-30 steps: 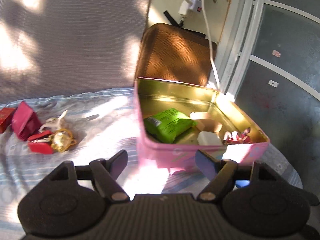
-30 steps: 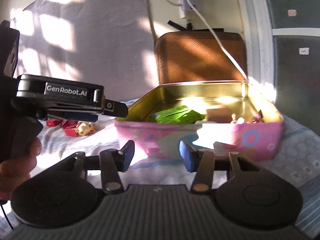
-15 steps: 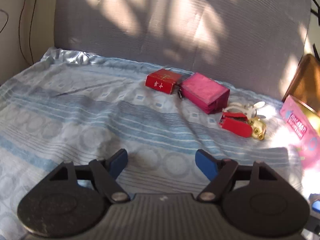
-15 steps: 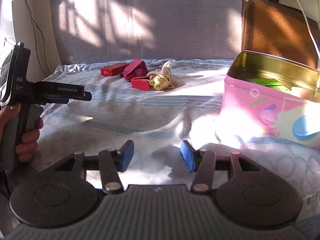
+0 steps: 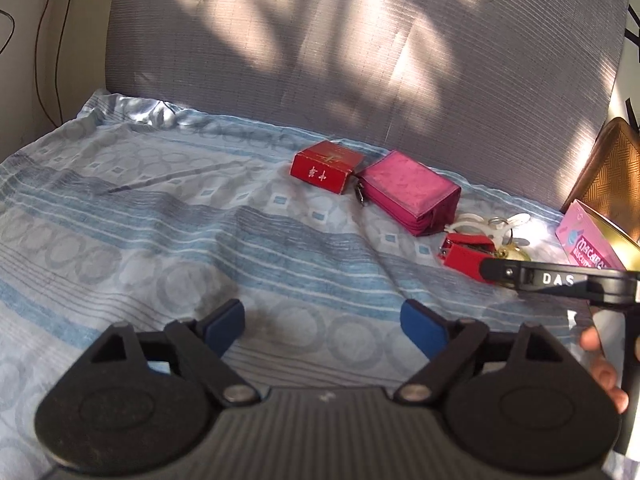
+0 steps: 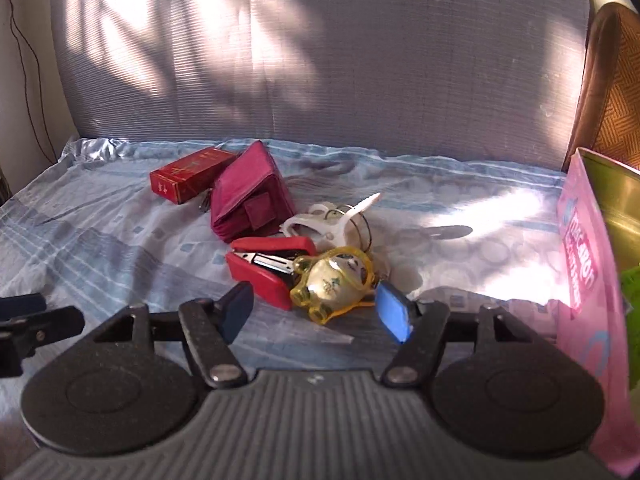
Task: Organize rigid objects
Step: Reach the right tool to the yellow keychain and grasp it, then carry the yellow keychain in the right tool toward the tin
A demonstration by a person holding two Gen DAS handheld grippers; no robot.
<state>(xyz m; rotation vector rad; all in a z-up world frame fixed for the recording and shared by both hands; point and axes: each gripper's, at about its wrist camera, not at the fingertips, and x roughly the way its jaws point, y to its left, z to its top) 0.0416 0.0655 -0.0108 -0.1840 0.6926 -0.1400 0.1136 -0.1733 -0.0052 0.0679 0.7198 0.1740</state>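
Observation:
A red box (image 5: pixel 325 165) (image 6: pixel 191 174), a magenta wallet (image 5: pixel 409 191) (image 6: pixel 250 196), a red stapler (image 5: pixel 466 253) (image 6: pixel 266 264), a white clip (image 6: pixel 334 216) and a yellow keychain figure (image 6: pixel 335 282) lie in a cluster on the blue patterned sheet (image 5: pixel 160 220). My right gripper (image 6: pixel 316 312) is open and empty, just in front of the stapler and figure. My left gripper (image 5: pixel 322 326) is open and empty, well short of the cluster. The pink tin (image 6: pixel 588 264) (image 5: pixel 588 240) stands at the right.
A grey sofa backrest (image 5: pixel 360 60) rises behind the sheet. A brown woven cushion (image 6: pixel 616 84) leans behind the tin. The right gripper's body (image 5: pixel 560 280) crosses the left wrist view at the right; the left gripper's tip (image 6: pixel 24 312) shows at the right view's left edge.
Both grippers swung left from the tin toward the cluster. The right gripper has come close to the stapler and figure and opened wider. The left stays open.

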